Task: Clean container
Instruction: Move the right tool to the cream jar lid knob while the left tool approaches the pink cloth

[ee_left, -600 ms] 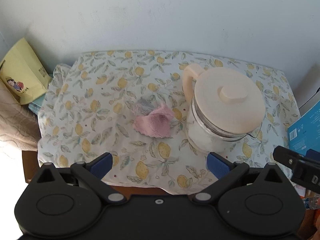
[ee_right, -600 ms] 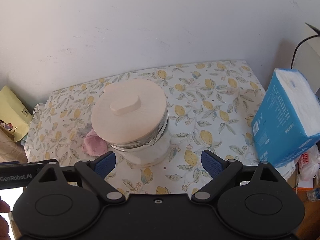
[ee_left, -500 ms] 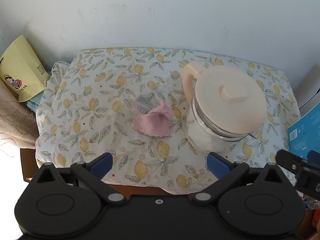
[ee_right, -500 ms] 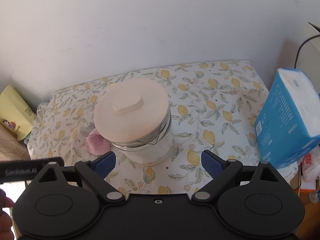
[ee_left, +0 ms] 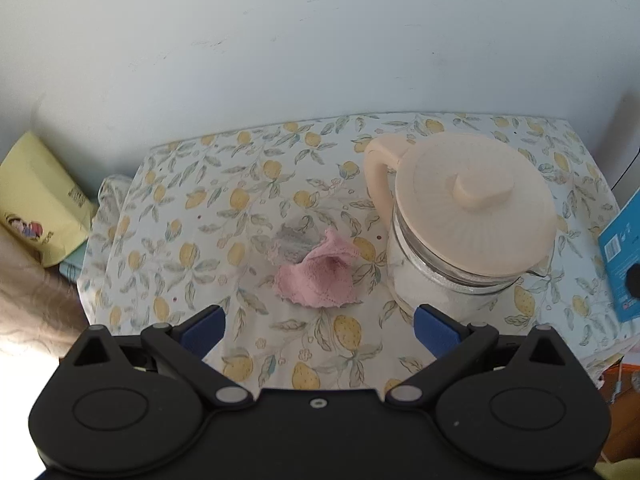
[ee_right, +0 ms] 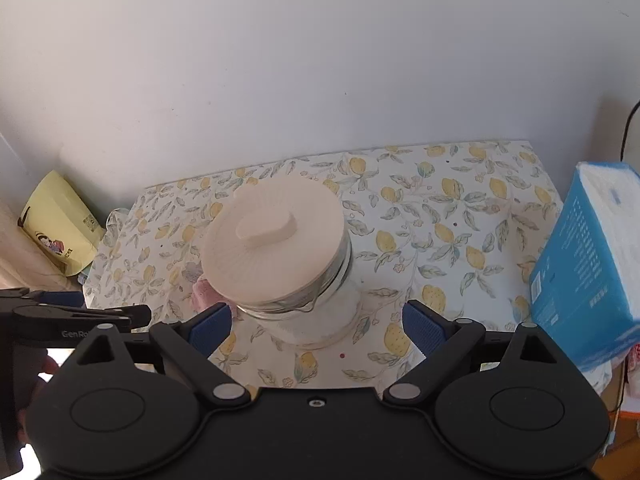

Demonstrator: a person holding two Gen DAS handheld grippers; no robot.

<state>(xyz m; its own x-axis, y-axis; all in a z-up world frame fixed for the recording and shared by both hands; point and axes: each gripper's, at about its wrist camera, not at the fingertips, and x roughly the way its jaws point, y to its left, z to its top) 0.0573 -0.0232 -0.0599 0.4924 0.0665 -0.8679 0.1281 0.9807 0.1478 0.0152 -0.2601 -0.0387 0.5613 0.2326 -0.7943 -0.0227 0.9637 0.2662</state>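
Observation:
A glass jug [ee_left: 436,280] with a cream lid [ee_left: 476,216] and cream handle [ee_left: 378,172] stands on the lemon-print tablecloth [ee_left: 192,240]. It also shows in the right wrist view [ee_right: 320,312], lid [ee_right: 272,244] on. A crumpled pink cloth [ee_left: 316,276] lies just left of the jug; only its edge [ee_right: 200,292] shows in the right wrist view. My left gripper [ee_left: 318,330] is open and empty, above the table's near edge, in front of the cloth. My right gripper [ee_right: 316,326] is open and empty, in front of the jug.
A blue tissue pack [ee_right: 588,272] stands at the table's right edge. A yellow bag [ee_left: 36,200] leans by the wall at the left. A white wall backs the table. The left gripper's body [ee_right: 68,316] shows at the left of the right wrist view.
Both grippers have drawn back and risen a little, so the table looks smaller and lower in view. Jug and cloth have not moved. Both grippers stay open.

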